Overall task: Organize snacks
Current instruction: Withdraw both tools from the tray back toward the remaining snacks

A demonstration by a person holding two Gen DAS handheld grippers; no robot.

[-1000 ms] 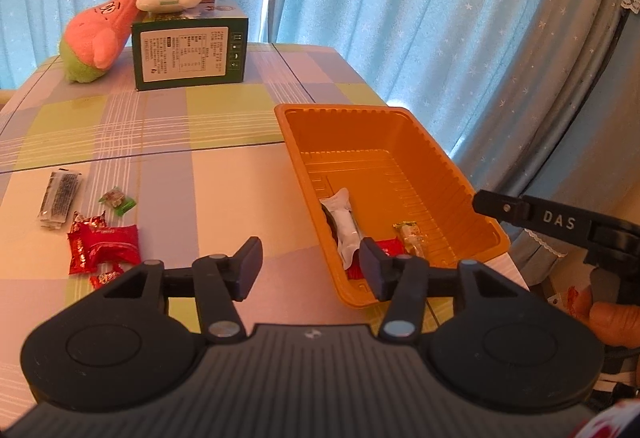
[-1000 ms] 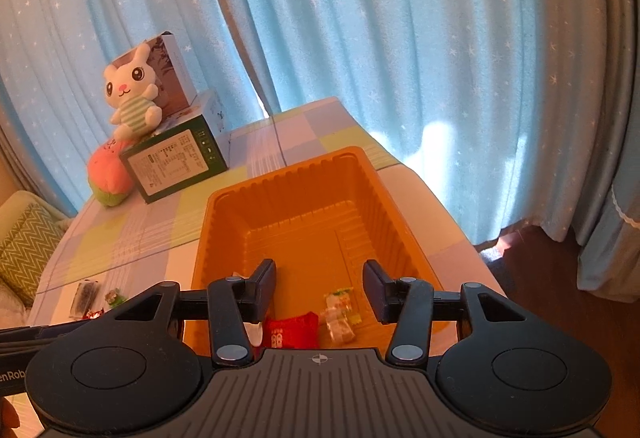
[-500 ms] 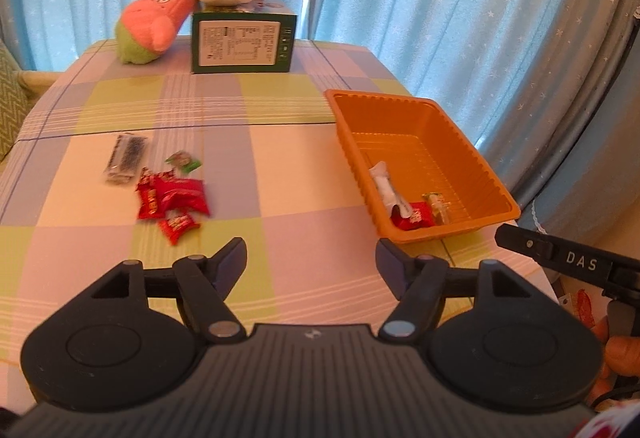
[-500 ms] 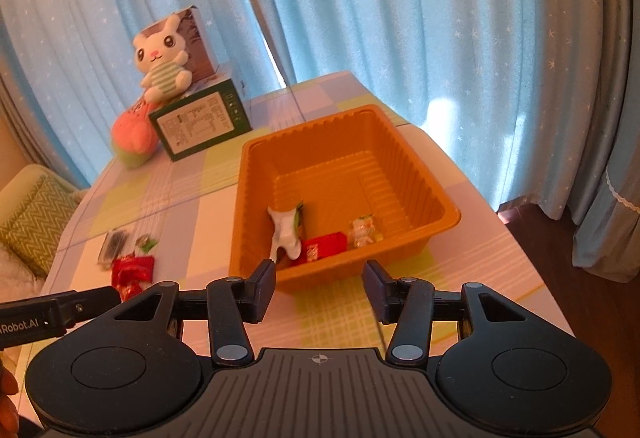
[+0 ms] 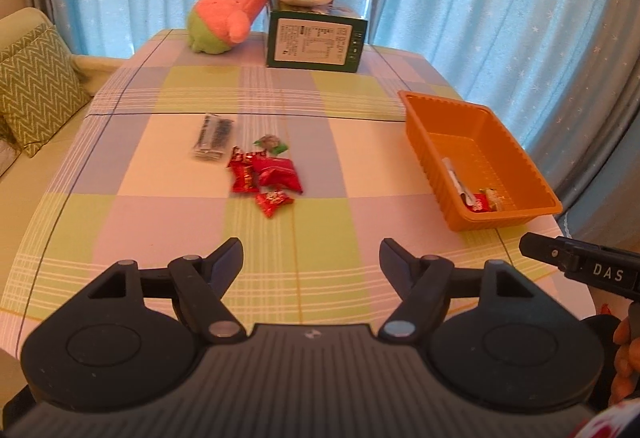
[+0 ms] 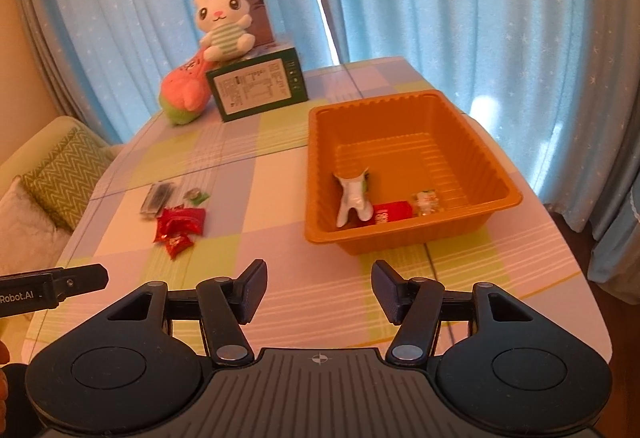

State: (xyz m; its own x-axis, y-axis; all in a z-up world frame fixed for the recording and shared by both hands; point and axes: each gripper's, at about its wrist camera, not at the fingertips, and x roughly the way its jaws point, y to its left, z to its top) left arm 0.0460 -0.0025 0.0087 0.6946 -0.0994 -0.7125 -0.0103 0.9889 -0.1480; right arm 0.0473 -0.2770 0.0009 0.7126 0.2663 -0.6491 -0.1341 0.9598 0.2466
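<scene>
Three snacks (image 6: pixel 384 204) are sitting in the tray (image 6: pixel 500 194) now that both grippers are pulling back from it, left gripper (image 5: pixel 311 262) and right gripper (image 6: pixel 318 288) opening up empty, so the loose pile (image 5: pixel 260 168) looks next.

Bright daylight glows through the curtains (image 6: pixel 480 18); warm cast, slight motion blur, fisheye bending at the edges.
</scene>
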